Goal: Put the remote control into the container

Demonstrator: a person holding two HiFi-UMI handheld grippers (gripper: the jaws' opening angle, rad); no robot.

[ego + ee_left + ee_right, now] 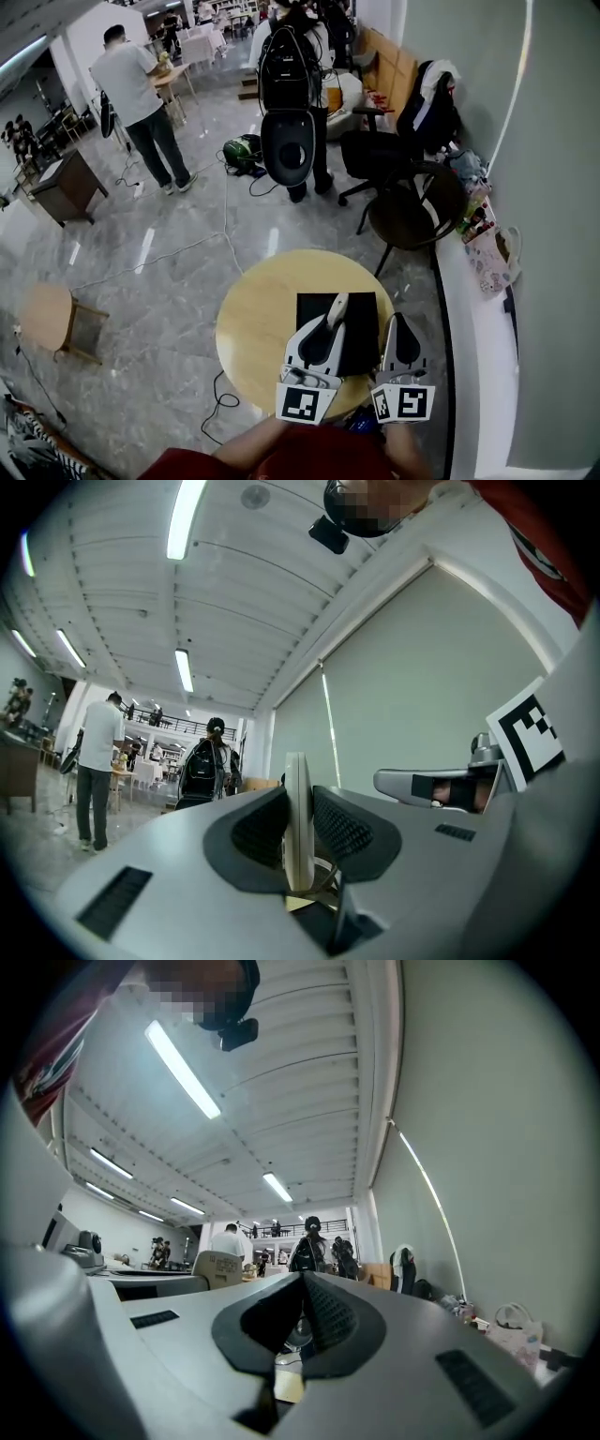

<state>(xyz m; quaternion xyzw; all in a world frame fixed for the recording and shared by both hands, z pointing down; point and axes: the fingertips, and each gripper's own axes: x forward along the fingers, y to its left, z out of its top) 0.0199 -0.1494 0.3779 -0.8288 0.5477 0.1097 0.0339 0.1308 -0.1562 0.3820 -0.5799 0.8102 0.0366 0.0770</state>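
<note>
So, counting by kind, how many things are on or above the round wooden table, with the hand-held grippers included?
remote control: 1
black container: 1
grippers: 2, the left gripper and the right gripper
total: 4

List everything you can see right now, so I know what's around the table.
remote control: one, white, in the left gripper, over the container
container: one, black, on the table
table: one, round, light wood, under both grippers
stool: one, light wood, on the floor at left
chairs: two, dark, beyond the table near the wall
people: at least two, standing farther back
left gripper: grey, shut on the remote control
right gripper: grey, shut, empty, beside the left one
</note>
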